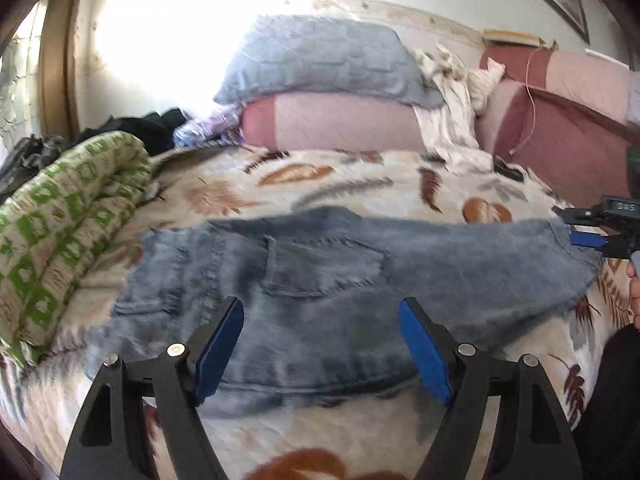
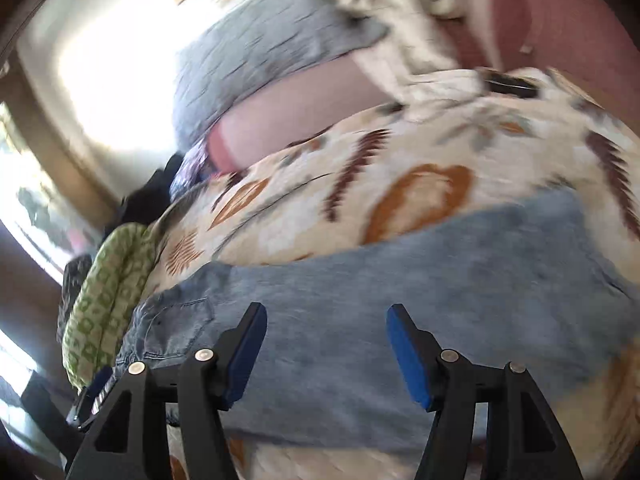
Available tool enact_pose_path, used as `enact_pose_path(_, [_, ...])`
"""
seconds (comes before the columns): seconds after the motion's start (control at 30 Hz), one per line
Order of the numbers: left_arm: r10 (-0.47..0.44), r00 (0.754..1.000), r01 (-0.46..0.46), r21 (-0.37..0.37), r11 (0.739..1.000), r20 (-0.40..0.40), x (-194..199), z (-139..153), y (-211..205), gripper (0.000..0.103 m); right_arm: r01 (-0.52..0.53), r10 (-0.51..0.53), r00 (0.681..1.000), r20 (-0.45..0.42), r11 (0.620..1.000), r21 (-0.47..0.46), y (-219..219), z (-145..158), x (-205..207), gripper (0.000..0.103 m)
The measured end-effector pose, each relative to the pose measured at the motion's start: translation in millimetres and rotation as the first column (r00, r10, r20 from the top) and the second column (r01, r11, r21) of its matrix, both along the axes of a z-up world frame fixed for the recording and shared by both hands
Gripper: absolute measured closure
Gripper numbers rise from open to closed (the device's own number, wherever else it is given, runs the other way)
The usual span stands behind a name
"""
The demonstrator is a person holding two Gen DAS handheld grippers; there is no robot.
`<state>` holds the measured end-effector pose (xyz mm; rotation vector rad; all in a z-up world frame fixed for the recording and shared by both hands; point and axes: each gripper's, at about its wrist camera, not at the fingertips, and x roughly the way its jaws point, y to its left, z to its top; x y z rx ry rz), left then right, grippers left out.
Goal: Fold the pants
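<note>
Jeans (image 1: 340, 276) lie flat across the blanket (image 1: 360, 184), waist at 9 o'clock, hem at 3. Left gripper (image 1: 322, 344) wide, holding nothing; right gripper (image 2: 326, 348) likewise. Denim looks heavy, limp and not slippery; best pinched at waistband and hem.

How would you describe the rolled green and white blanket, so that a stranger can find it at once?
Start from the bed with the leaf-print bedspread, where the blue jeans lie flat. Go to the left edge of the bed: the rolled blanket lies there, beside the jeans. It alone has a green pattern on white; the pile behind it is black.
</note>
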<state>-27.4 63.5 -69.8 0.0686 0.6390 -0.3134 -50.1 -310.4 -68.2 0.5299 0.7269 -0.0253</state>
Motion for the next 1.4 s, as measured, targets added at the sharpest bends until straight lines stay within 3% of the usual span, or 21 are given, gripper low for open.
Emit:
enact_pose_path(0.07, [-0.031, 0.998, 0.03, -0.018, 0.999, -0.058, 0.7, -4.6, -13.3, 0.023, 0.056, -0.056, 0.998, -0.008, 0.995, 0.08, -35.4, -2.3, -24.0, 0.037])
enact_pose_path(0.17, [-0.078, 0.991, 0.076, -0.021, 0.997, -0.106, 0.4, -2.6, -44.2, 0.023, 0.16, -0.163, 0.987, -0.008, 0.957, 0.241, -86.4, -5.3, -57.4, 0.037])
enact_pose_path(0.3, [-0.17, 0.979, 0.175, 0.036, 0.984, -0.116, 7.6, 17.1, -101.5, 0.023, 0.282, -0.292, 0.956, -0.037, 0.875, 0.392, -132.2, -10.6, -86.3, 0.037])
enact_pose_path(0.4, [-0.23, 0.966, 0.242, 0.103, 0.965, -0.117, 17.6, 33.4, -145.7, 0.023, 0.343, -0.349, 0.934, -0.08, 0.809, 0.478, -139.0, -23.0, -92.1, 0.037])
enact_pose_path(0.57, [-0.253, 0.96, 0.269, 0.141, 0.953, -0.123, 22.7, 46.9, -185.4, 0.023, 0.363, -0.389, 0.92, -0.048, 0.799, 0.479, -125.0, -37.0, -93.7, 0.037])
enact_pose_path(0.67, [-0.274, 0.952, 0.294, 0.169, 0.941, -0.135, 14.5, 40.2, -193.3, 0.023, 0.384, -0.404, 0.914, -0.044, 0.821, 0.424, -121.0, -41.8, -93.1, 0.037])
enact_pose_path(0.8, [-0.265, 0.949, 0.3, 0.23, 0.926, -0.169, 14.3, 29.2, -198.1, 0.023, 0.377, -0.402, 0.914, -0.049, 0.801, 0.465, -127.4, -50.6, -94.0, 0.036])
enact_pose_path(1.1, [-0.205, 0.965, 0.24, 0.234, 0.942, -0.165, 19.8, 38.1, -187.2, 0.022, 0.368, -0.392, 0.919, -0.055, 0.796, 0.481, -127.0, -54.2, -94.6, 0.034])
enact_pose_path(1.27, [-0.188, 0.962, 0.232, 0.231, 0.945, -0.199, 21.7, 25.6, -179.7, 0.022, 0.373, -0.395, 0.917, -0.057, 0.797, 0.475, -125.2, -53.4, -95.4, 0.034])
enact_pose_path(1.4, [-0.163, 0.955, 0.22, 0.225, 0.949, -0.247, 25.5, 8.2, -176.4, 0.022, 0.399, -0.44, 0.898, -0.021, 0.793, 0.461, -127.0, -46.2, -105.0, 0.034])
